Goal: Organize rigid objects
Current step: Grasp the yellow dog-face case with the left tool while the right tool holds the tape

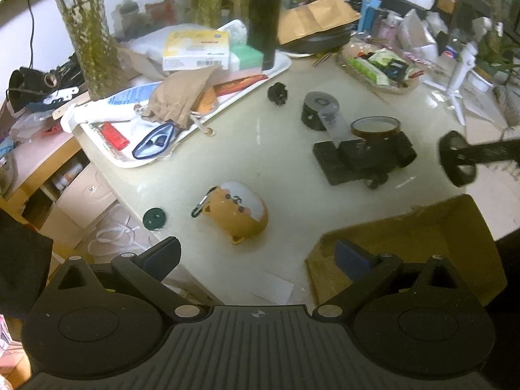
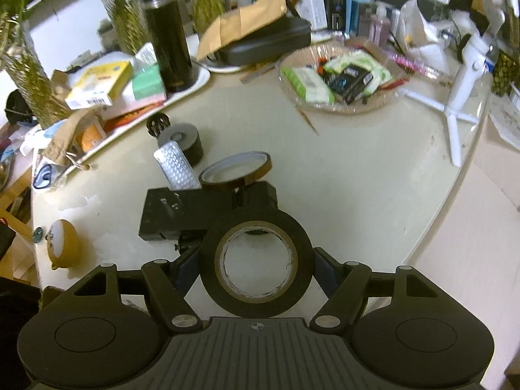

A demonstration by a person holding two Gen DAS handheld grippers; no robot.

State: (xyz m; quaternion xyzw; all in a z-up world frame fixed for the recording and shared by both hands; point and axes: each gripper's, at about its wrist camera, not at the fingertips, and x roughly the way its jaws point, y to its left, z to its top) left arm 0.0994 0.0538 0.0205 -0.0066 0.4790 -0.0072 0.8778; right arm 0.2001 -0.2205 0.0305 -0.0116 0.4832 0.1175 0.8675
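A glossy black tape roll [image 2: 256, 265] is being pinched across its rim by the right tool [image 2: 256, 268], above the smooth cream tabletop [image 2: 357, 178]. It should be kept level and carried to the cardboard box [image 1: 422, 247]. The left tool [image 1: 256, 256] is being held spread, empty, beside that box.

I see the black tape roll [image 2: 256, 263] gripped upright between my right tongs [image 2: 256, 268] — brown core facing me. On the desk [image 2: 357, 175] beyond, an amber tape roll [image 2: 234, 174] lies flat atop a black block [image 2: 182, 208]; a brown cardboard box [image 1: 422, 243] sits open nearby.
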